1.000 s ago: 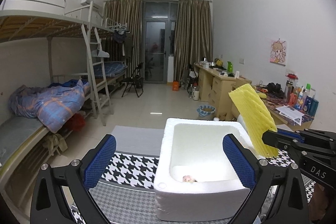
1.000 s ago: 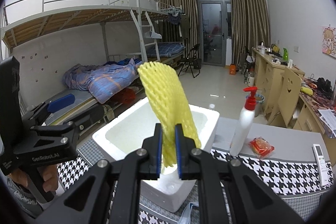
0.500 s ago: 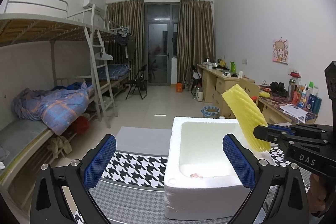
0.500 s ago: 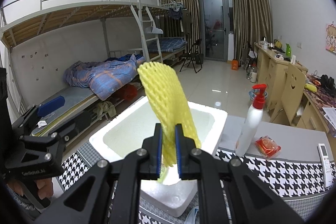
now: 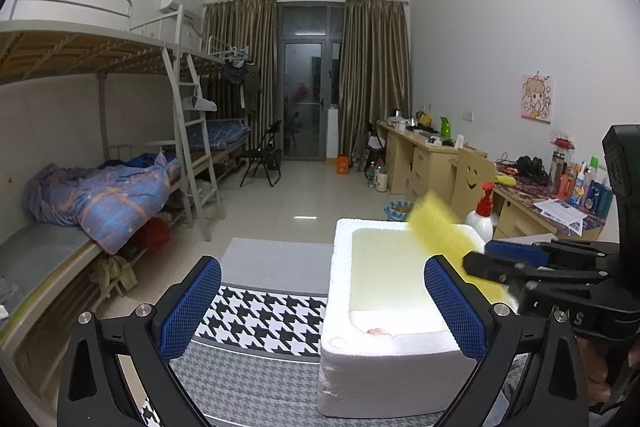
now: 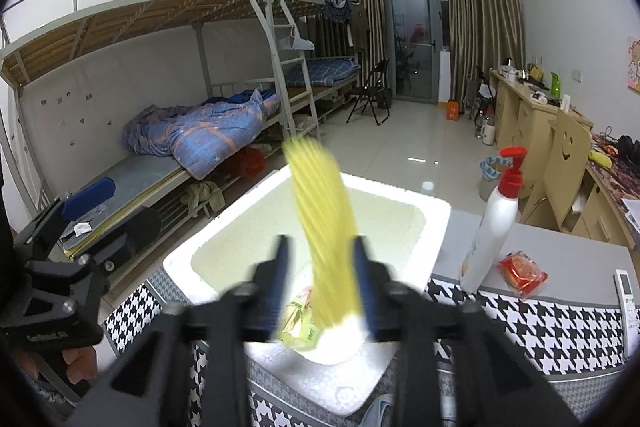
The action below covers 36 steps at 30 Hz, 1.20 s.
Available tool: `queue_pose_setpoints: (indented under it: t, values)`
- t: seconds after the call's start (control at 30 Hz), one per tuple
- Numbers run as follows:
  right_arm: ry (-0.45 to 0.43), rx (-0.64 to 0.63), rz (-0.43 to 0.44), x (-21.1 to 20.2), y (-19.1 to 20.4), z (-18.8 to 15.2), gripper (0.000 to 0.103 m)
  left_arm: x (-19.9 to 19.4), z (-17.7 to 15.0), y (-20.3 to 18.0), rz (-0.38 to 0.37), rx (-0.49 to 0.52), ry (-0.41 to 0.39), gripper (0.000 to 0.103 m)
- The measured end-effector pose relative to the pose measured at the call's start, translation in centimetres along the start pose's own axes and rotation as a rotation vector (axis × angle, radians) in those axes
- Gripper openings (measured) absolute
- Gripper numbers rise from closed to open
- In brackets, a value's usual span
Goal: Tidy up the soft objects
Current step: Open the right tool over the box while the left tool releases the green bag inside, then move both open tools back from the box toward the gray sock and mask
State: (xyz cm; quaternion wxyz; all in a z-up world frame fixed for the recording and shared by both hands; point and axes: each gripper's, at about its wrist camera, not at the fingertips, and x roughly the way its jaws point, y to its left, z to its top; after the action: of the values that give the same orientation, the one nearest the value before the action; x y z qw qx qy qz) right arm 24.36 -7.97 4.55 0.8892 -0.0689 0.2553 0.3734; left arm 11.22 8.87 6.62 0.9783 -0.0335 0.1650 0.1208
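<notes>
My right gripper [image 6: 320, 279] is opening its jaws, and the yellow foam net [image 6: 324, 227] stands between the blue pads, blurred; it looks clear of both pads, though the smear keeps me from being sure. The net hangs upright over the open white foam box [image 6: 432, 223], its lower end down inside the near part of the cavity. Beside that lower end, on the box floor, lies a small yellowish packet [image 6: 298, 319].

My left gripper [image 5: 320, 311] is spread wide with nothing between its blue pads, held in front of the box's near wall [image 5: 384, 367]. From there I see the net [image 5: 440, 231] tilted over the box's right rim, with my right gripper's black fingers [image 5: 504, 267] reaching in from the right.

The box sits on a table covered with a black-and-white houndstooth cloth [image 6: 520, 323]. To its right stand a white pump bottle with a red top [image 6: 496, 223], a red snack packet [image 6: 522, 273] and a white remote [image 6: 626, 291]. Beyond are bunk beds [image 6: 200, 131] and desks [image 6: 532, 115].
</notes>
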Motion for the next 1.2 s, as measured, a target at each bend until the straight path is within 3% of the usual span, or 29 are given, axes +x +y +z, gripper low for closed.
queue_pose_setpoints:
  t: [0.03,0.07,0.43,0.57,0.67,1.2]
  values:
    - [-0.006,0.001,0.0,-0.1,0.1,0.0,0.068,0.0,0.0,0.0,0.001,0.0,0.0,0.102]
    - [-0.015,0.003,0.0,-0.2,0.1,0.0,0.07,0.0,0.0,0.1,0.002,-0.001,0.001,0.102]
    - [-0.026,0.008,-0.001,-1.1,-0.3,-0.1,0.071,0.0,-0.2,-0.1,0.002,0.001,-0.001,0.102]
    - [-0.044,0.02,-0.009,-1.6,-0.5,-0.2,0.087,-0.1,-0.2,-0.4,0.005,0.004,-0.003,0.102]
    - [-0.064,0.025,-0.013,-2.3,-0.6,-0.3,0.091,-0.4,0.0,-0.8,0.007,0.009,-0.003,0.102]
    - [-0.103,0.009,-0.024,-4.5,-1.2,-0.8,0.092,-2.4,0.1,-2.4,-0.019,0.024,-0.024,0.102]
